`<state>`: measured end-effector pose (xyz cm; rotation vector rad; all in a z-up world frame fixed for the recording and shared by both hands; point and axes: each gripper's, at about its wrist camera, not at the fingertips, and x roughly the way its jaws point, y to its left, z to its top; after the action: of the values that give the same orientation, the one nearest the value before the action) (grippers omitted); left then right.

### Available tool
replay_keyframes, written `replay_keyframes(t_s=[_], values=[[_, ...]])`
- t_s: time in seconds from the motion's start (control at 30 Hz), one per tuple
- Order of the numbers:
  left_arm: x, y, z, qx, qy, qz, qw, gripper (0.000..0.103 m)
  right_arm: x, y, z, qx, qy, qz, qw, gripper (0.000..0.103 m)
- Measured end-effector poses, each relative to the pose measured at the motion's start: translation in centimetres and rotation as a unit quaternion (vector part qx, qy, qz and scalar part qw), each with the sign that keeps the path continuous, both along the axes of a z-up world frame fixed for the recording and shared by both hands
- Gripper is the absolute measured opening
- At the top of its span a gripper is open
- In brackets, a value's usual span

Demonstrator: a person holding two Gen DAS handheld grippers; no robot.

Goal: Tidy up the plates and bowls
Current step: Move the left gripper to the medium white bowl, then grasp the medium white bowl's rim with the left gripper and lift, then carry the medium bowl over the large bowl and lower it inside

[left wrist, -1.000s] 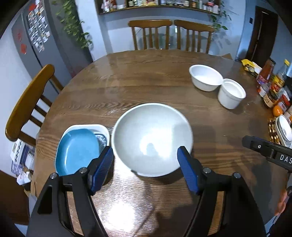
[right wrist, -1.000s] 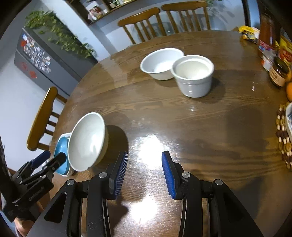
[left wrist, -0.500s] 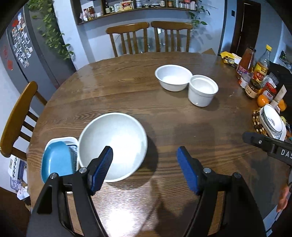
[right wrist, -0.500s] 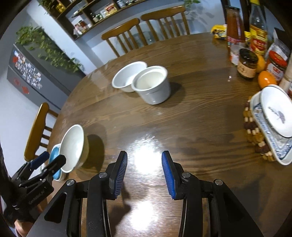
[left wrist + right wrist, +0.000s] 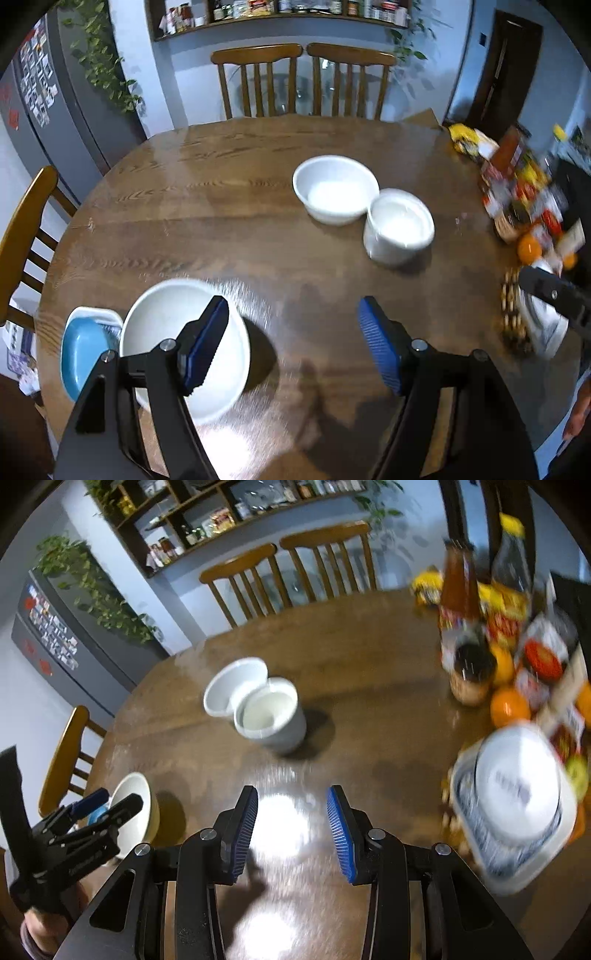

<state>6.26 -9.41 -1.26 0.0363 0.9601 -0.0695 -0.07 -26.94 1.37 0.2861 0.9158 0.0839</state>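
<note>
A large white bowl stands on the round wooden table at the near left, beside a blue plate lying in a white dish. Two smaller white bowls stand touching at mid table: a wide one and a deeper one; they also show in the right wrist view. My left gripper is open and empty, its left finger over the large bowl's rim. My right gripper is open and empty above bare table. A white plate on a patterned dish sits at the right.
Bottles, jars and oranges crowd the table's right edge. Wooden chairs stand at the far side and one at the left. A grey fridge and a hanging plant stand at the back left.
My left gripper has drawn back and swung right, so the large bowl has slid to its left. My right gripper has swung right, bringing the patterned dish and jars into view.
</note>
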Motion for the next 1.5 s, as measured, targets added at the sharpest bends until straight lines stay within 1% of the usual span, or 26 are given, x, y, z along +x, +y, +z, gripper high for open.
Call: replay_keyframes(t_s=[0.1,0.13,0.27,0.3,0.33,0.43,0.57,0.63,0.67,0.73,0.8,0.83,0.87,0.9,0.93,0.97,1.0,1.03,1.07,1.1,1.13,1.2,1.33,1.5], values=[[3.0,-0.3,0.4,-0.005,0.001,0.022,0.9997,0.072,3.1,0.7,1.1,-0.020,-0.005,0.018,1.000,0.040],[4.3,-0.5,0.3,0.000,0.003,0.033,0.9995,0.072,4.6,1.1,1.3,-0.026,-0.004,0.026,0.999,0.040],[7.8,-0.2,-0.6,-0.003,0.016,0.062,0.9980,0.072,9.7,3.1,0.8,-0.046,0.014,0.058,0.997,0.040],[9.0,-0.1,-1.0,-0.008,0.023,0.069,0.9973,0.072,11.7,3.6,0.3,-0.056,0.021,0.069,0.996,0.040],[9.9,-0.2,-1.5,-0.010,0.029,0.075,0.9967,0.072,12.8,4.0,-0.2,-0.059,0.029,0.077,0.995,0.040],[12.0,-0.2,-2.9,-0.004,0.045,0.083,0.9955,0.072,16.9,4.6,-2.4,-0.037,0.063,0.102,0.992,0.040],[14.0,-0.3,-5.0,-0.014,0.071,0.092,0.9931,0.072,20.2,4.8,-5.5,-0.029,0.096,0.088,0.991,0.040],[14.6,-0.6,-5.9,-0.014,0.080,0.090,0.9926,0.071,21.3,4.7,-6.6,-0.008,0.104,0.085,0.991,0.040],[15.0,-0.8,-6.3,-0.010,0.083,0.088,0.9926,0.071,21.6,4.7,-7.0,0.002,0.107,0.087,0.991,0.040],[15.9,-1.2,-7.1,-0.009,0.093,0.086,0.9920,0.065,21.8,5.0,-7.8,0.007,0.112,0.092,0.989,0.040],[16.4,-1.4,-7.7,-0.019,0.102,0.079,0.9915,0.053,22.2,5.3,-8.5,0.001,0.120,0.098,0.988,0.040],[16.4,-1.5,-7.8,-0.019,0.103,0.076,0.9916,0.051,22.3,5.6,-8.8,0.000,0.122,0.103,0.987,0.040],[16.5,-1.6,-8.0,-0.016,0.105,0.073,0.9917,0.046,22.4,5.8,-9.0,0.001,0.124,0.106,0.987,0.039],[16.7,-1.6,-8.1,-0.017,0.106,0.070,0.9917,0.037,22.5,5.9,-9.3,0.002,0.127,0.109,0.986,0.037],[16.9,-1.7,-8.2,-0.020,0.108,0.069,0.9916,0.032,22.4,6.0,-9.5,0.004,0.130,0.113,0.985,0.028],[17.0,-1.7,-8.3,-0.027,0.108,0.065,0.9916,0.025,22.5,5.9,-9.6,0.006,0.131,0.115,0.985,0.019],[16.9,-1.9,-8.3,-0.030,0.107,0.060,0.9920,0.019,22.6,5.9,-9.7,0.008,0.131,0.118,0.984,0.017],[16.8,-2.2,-8.2,-0.028,0.104,0.053,0.9927,0.016,22.6,6.1,-9.7,0.008,0.130,0.122,0.984,0.015],[16.7,-2.5,-8.2,-0.021,0.102,0.047,0.9935,0.014,22.7,6.2,-9.7,0.007,0.128,0.126,0.984,0.010],[16.6,-2.7,-8.1,-0.013,0.098,0.045,0.9941,0.014,22.7,6.4,-9.6,0.002,0.127,0.127,0.984,0.008],[16.5,-2.8,-8.1,-0.009,0.094,0.043,0.9947,0.014,22.5,6.6,-9.4,-0.009,0.124,0.125,0.984,0.008],[16.3,-2.2,-7.8,-0.003,0.085,0.043,0.9954,0.013,22.2,6.7,-8.7,-0.006,0.113,0.127,0.985,0.008],[14.4,-1.2,-5.4,-0.006,0.053,0.039,0.9978,0.014,20.1,7.2,-6.1,0.003,0.080,0.137,0.987,0.007],[10.6,-0.4,-1.8,-0.003,0.006,0.028,0.9996,0.014,16.2,7.8,-2.4,0.012,0.040,0.137,0.990,0.007]])
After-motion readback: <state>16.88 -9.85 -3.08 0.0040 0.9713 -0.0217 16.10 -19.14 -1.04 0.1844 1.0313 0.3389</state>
